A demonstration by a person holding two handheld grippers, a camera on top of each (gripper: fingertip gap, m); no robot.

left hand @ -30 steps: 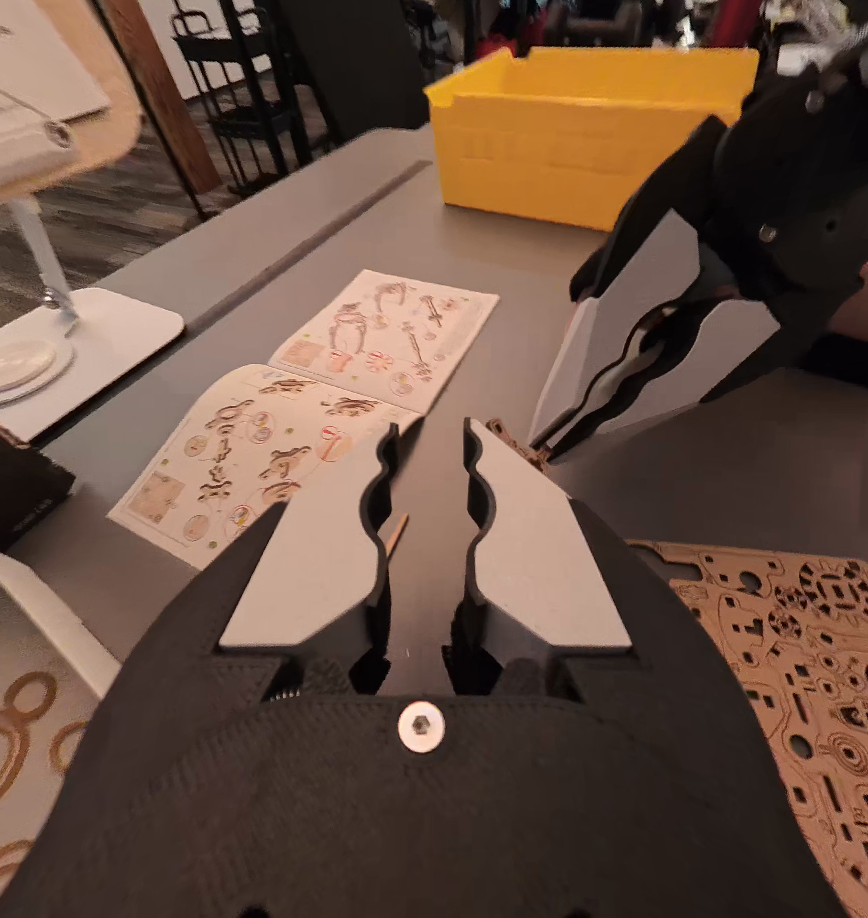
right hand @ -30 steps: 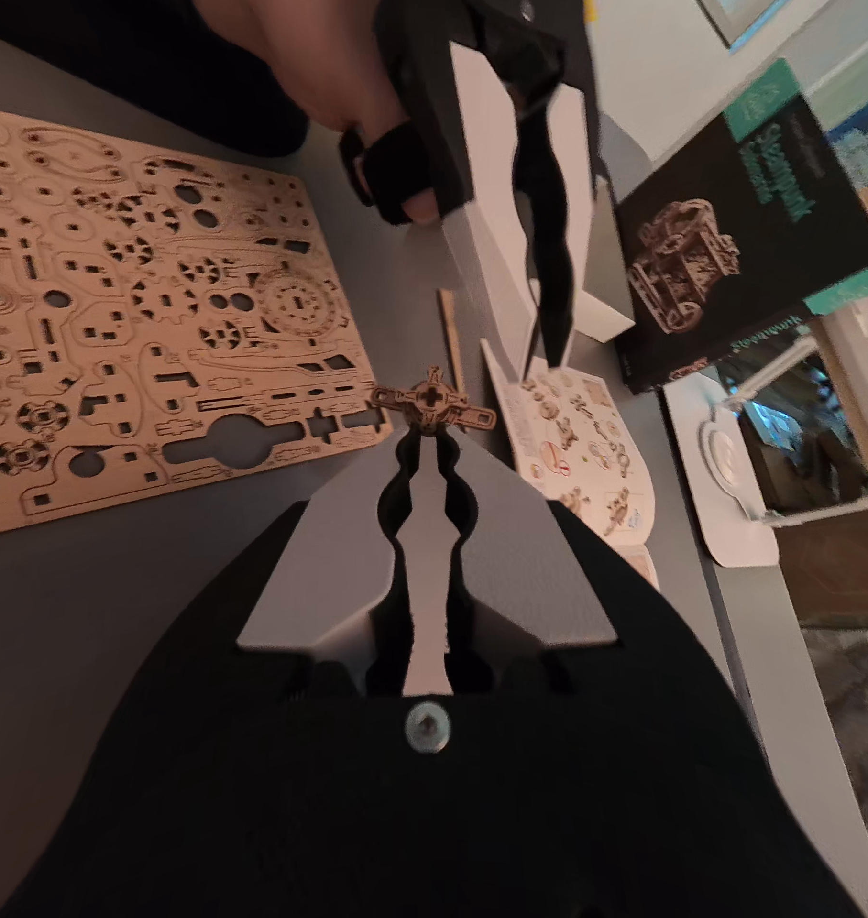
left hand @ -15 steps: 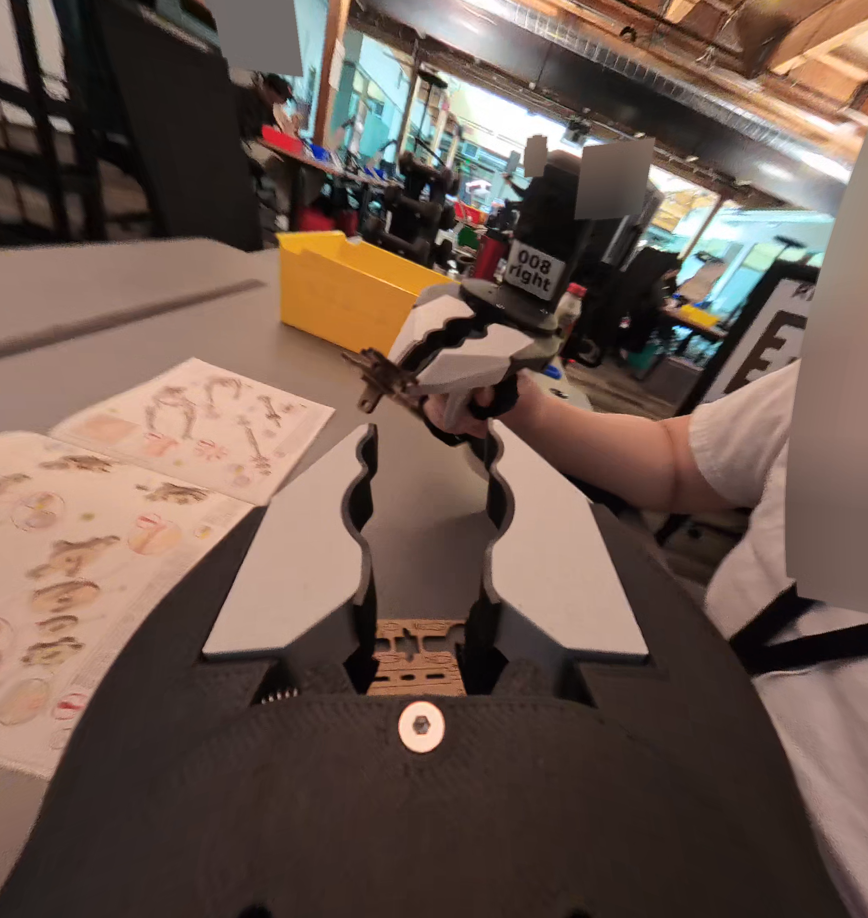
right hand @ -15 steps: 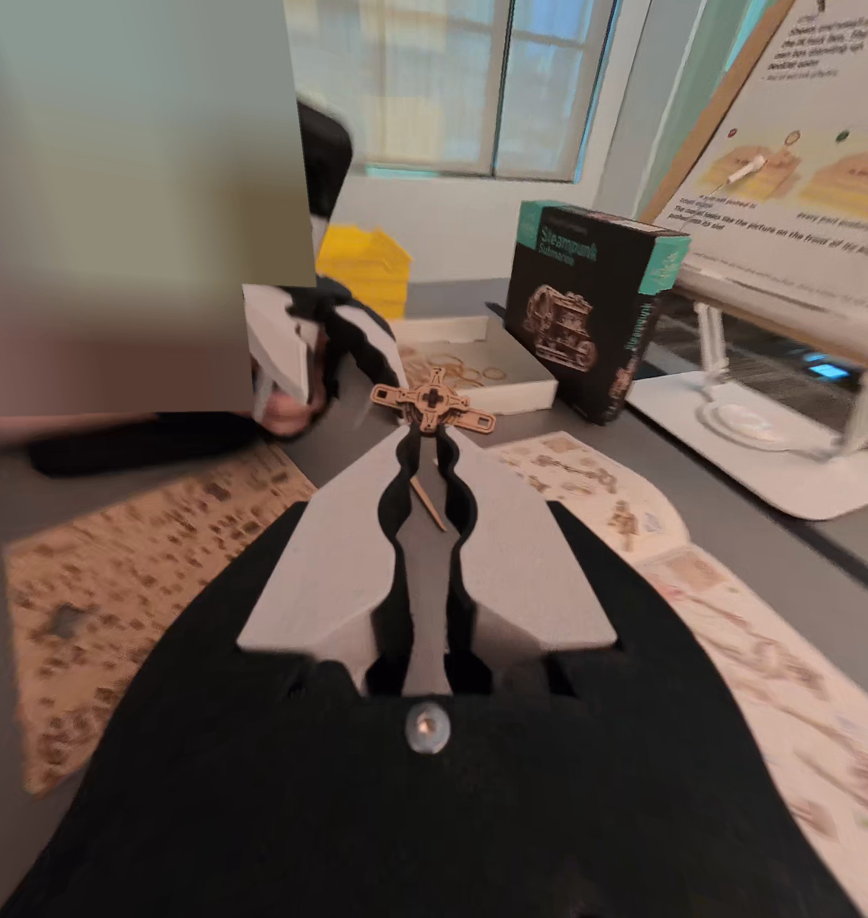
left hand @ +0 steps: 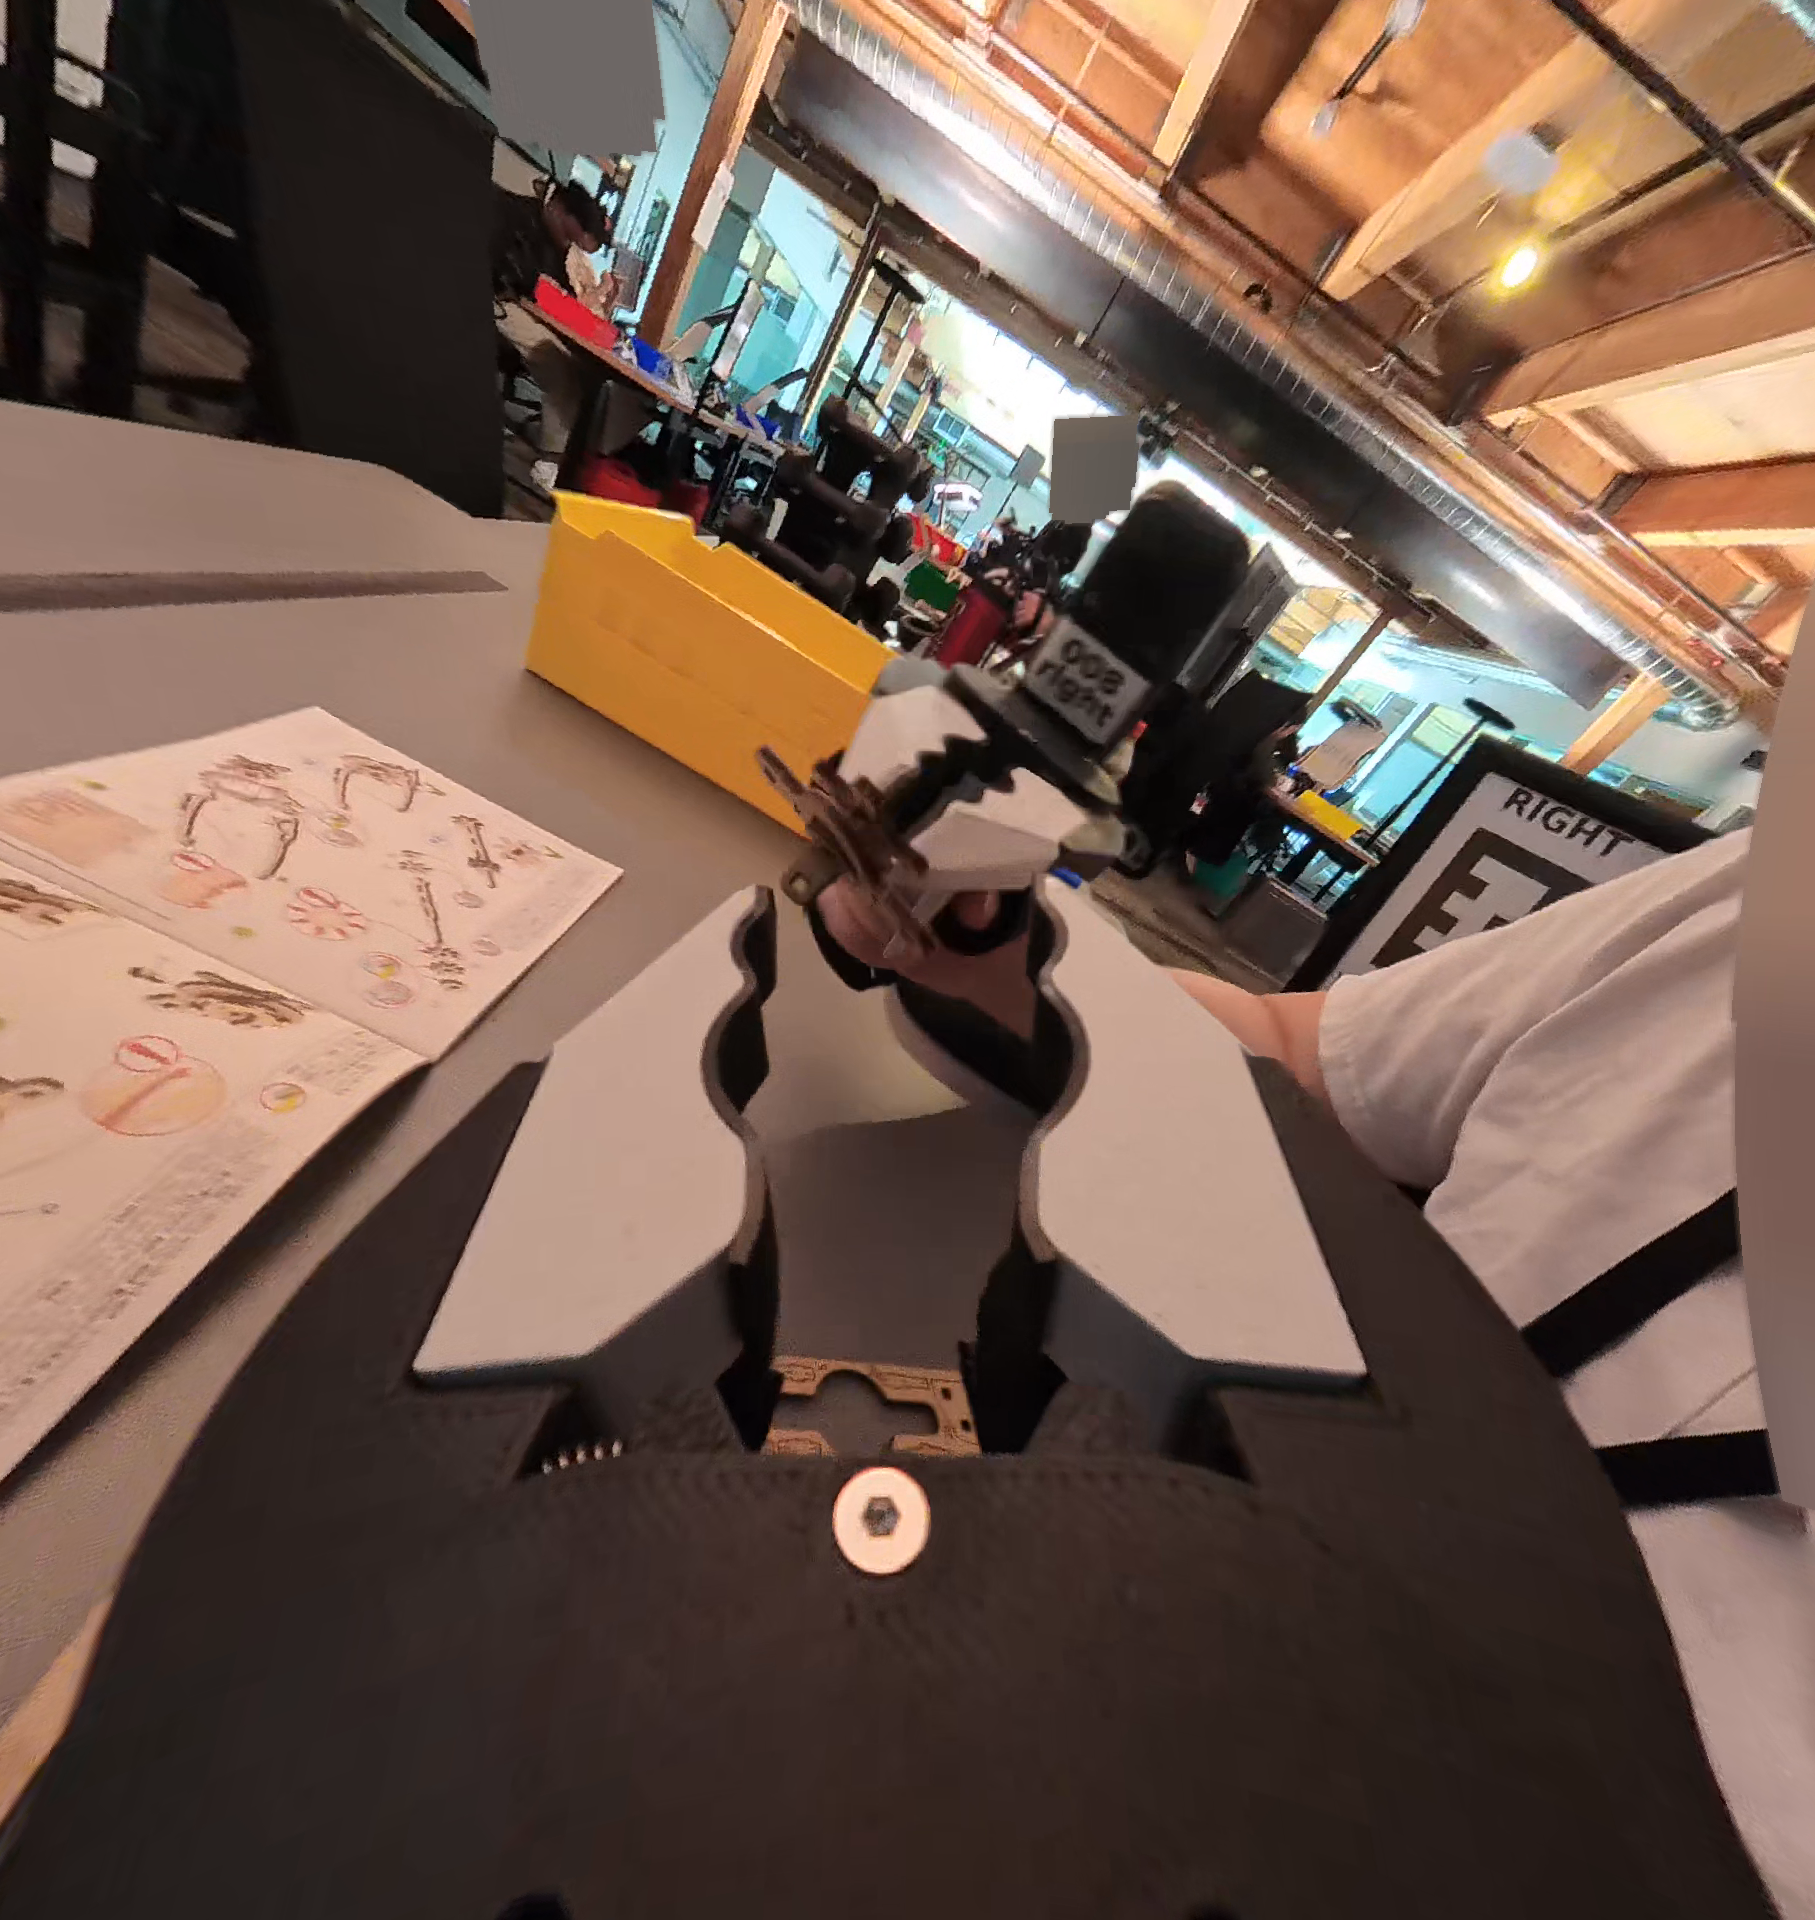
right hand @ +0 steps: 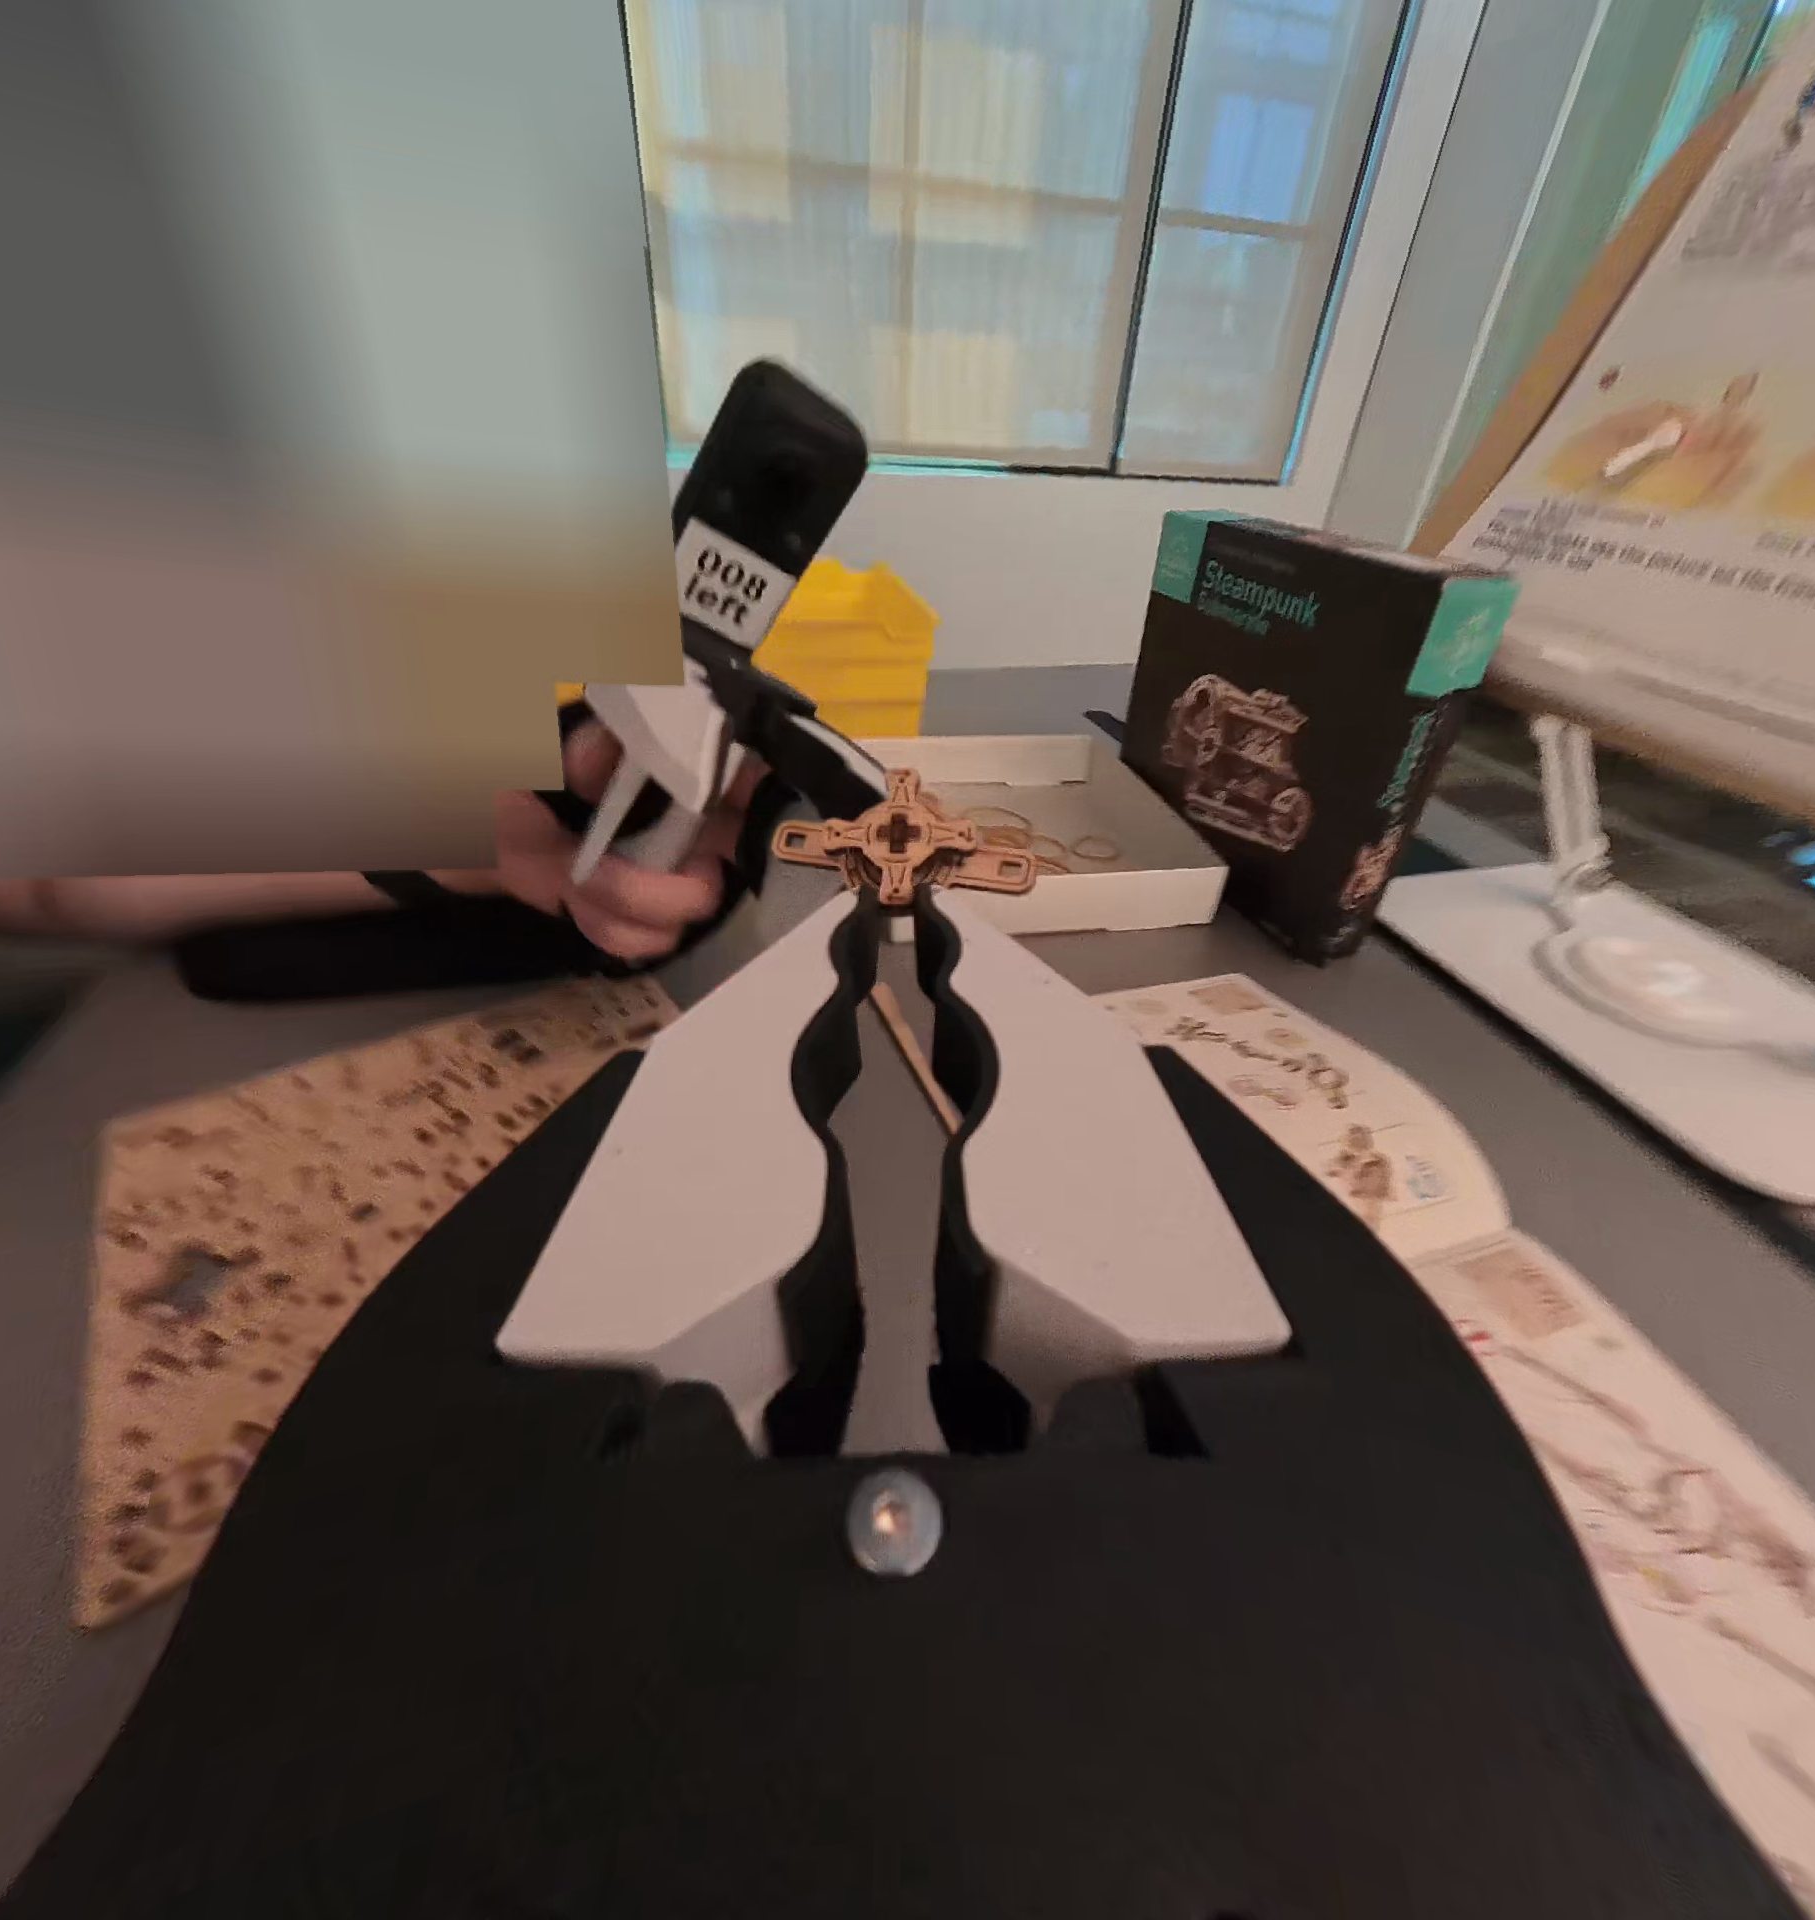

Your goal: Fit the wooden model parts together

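Right gripper is now lifting the cross part clear of the counter, jaws pinching it, while left gripper, jaws wide and empty, is facing it for mating.

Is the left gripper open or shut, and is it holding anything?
Open and empty: the left gripper shows a clear gap between its fingers, nothing between them. The cross-shaped wooden part sits clamped in the right gripper.
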